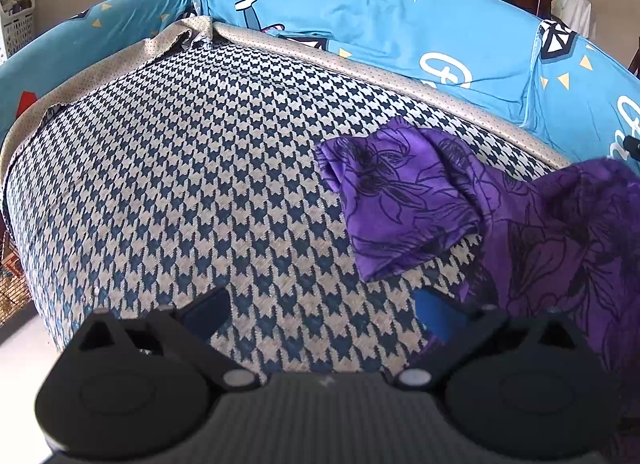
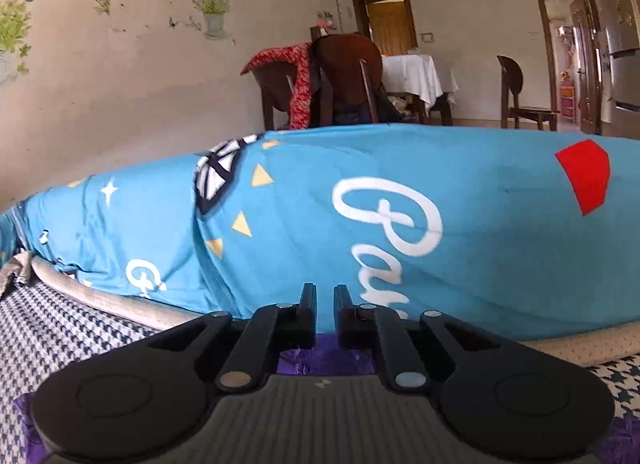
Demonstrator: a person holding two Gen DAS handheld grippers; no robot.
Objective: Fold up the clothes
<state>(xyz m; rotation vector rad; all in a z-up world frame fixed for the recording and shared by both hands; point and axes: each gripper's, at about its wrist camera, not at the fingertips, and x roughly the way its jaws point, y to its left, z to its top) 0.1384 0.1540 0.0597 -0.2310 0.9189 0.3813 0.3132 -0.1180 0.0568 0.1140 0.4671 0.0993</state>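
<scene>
1. The purple floral garment (image 1: 460, 204) is lying crumpled at the right of the frame on the houndstooth cushion (image 1: 192, 168).
2. The left gripper (image 1: 320, 312) is hovering spread wide, empty.
3. The right gripper (image 2: 325, 300) is nearly closed; whether it is pinching cloth, I cannot tell.
4. Judging by this, spreading is underway; next, the left should be taking the sleeve (image 1: 384, 200).

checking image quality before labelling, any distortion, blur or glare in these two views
Left wrist view: strong fisheye bending of the houndstooth cushion, dark vignette corners, purple garment sharp, open left gripper softly blurred. Right wrist view: blue cover bulges, bright doorway washed out, right gripper slightly soft.
</scene>
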